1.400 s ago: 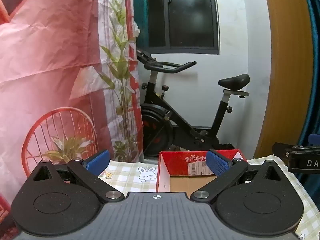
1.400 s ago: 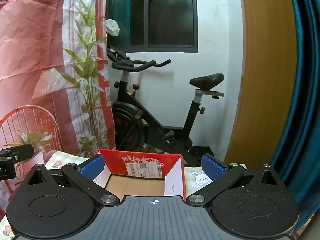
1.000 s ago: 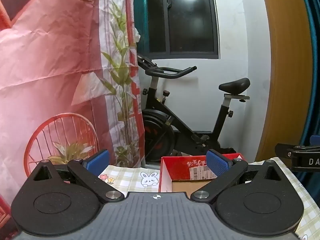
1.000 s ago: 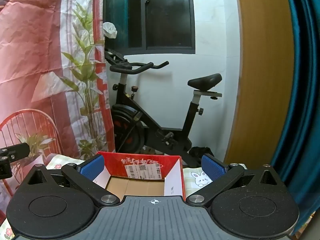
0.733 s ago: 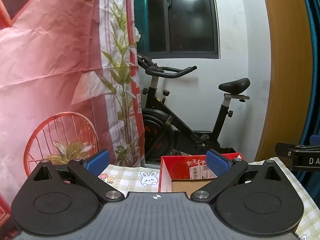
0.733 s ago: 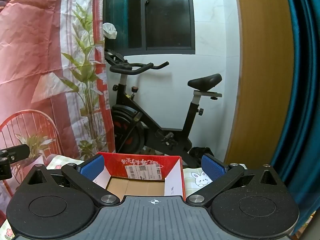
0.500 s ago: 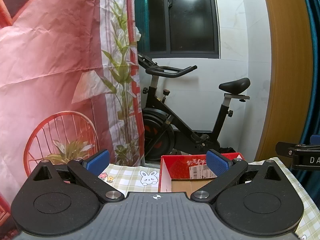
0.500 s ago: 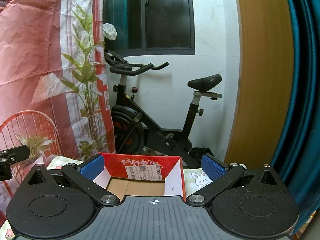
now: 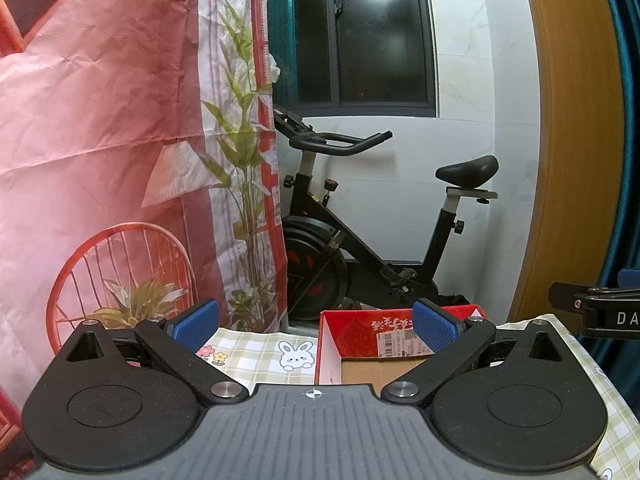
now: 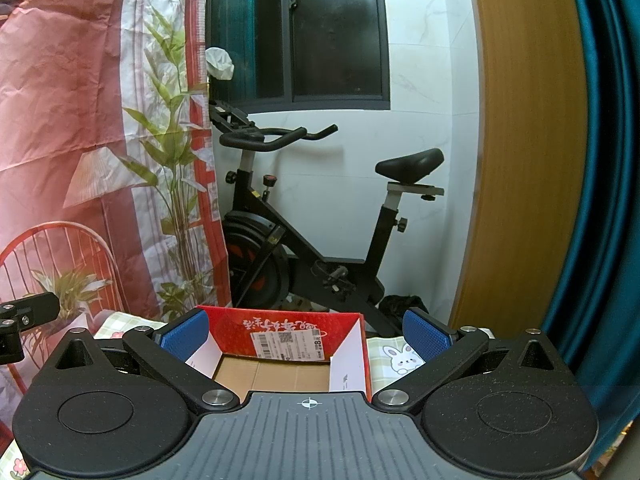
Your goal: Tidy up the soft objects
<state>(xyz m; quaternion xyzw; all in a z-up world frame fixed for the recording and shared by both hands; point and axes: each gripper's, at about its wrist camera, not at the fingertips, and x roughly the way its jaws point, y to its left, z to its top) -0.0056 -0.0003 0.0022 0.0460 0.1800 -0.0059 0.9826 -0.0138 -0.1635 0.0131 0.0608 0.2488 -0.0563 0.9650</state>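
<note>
A big pink printed backdrop point(image 9: 100, 128) with a painted red chair and leafy plant fills the left of both views, and beside it a black exercise bike point(image 10: 304, 232) stands against the white wall under a dark window point(image 10: 320, 28). On the right, a wood-toned panel point(image 10: 520, 140) and a teal curtain point(image 10: 608, 160). Down low, a green checked tablecloth point(image 9: 256, 354) with bunny prints covers the table, and on it sits a red cardboard box point(image 10: 280, 344), open at the top, a white shipping label on its far wall. Its brown floor, as far as it shows, is bare; no soft objects show in either view. The left gripper point(image 9: 314, 322) hangs spread wide with nothing between its blue pads point(image 9: 434, 326), the box just ahead and to the right. The right gripper point(image 10: 306, 334) is likewise released and empty, the box framed between its fingers.
</note>
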